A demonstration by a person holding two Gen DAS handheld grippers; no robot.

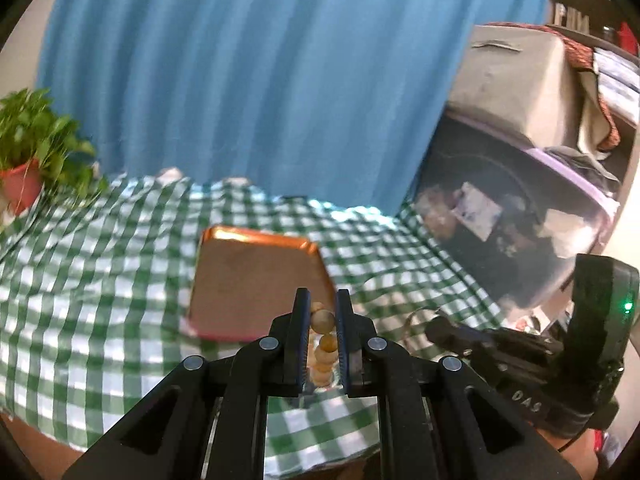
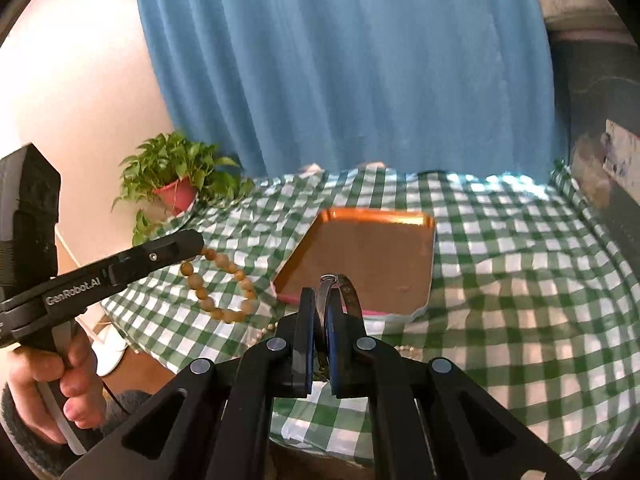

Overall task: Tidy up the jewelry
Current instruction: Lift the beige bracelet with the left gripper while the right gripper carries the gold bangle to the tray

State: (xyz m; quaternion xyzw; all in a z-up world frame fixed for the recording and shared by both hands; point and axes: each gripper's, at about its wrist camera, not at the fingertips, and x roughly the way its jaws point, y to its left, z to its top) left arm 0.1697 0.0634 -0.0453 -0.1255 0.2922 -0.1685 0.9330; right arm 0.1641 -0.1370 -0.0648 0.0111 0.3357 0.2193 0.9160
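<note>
An empty copper-coloured tray [image 1: 256, 280] [image 2: 360, 260] lies on the green checked cloth. My left gripper [image 1: 323, 300] is shut on a wooden bead bracelet [image 1: 322, 336]; in the right wrist view the left gripper [image 2: 192, 246] holds the bracelet [image 2: 224, 284] hanging in the air left of the tray. My right gripper [image 2: 320, 300] is shut on a dark metal bangle [image 2: 348, 292], held above the tray's near edge. The right gripper [image 1: 440, 326] also shows low at the right of the left wrist view.
A potted green plant [image 2: 176, 176] [image 1: 28, 156] stands at the table's far left corner. A blue curtain [image 2: 344, 64] hangs behind the table. Dark shelving with boxes [image 1: 520, 200] stands to the right. The green checked cloth [image 2: 520, 280] covers the table.
</note>
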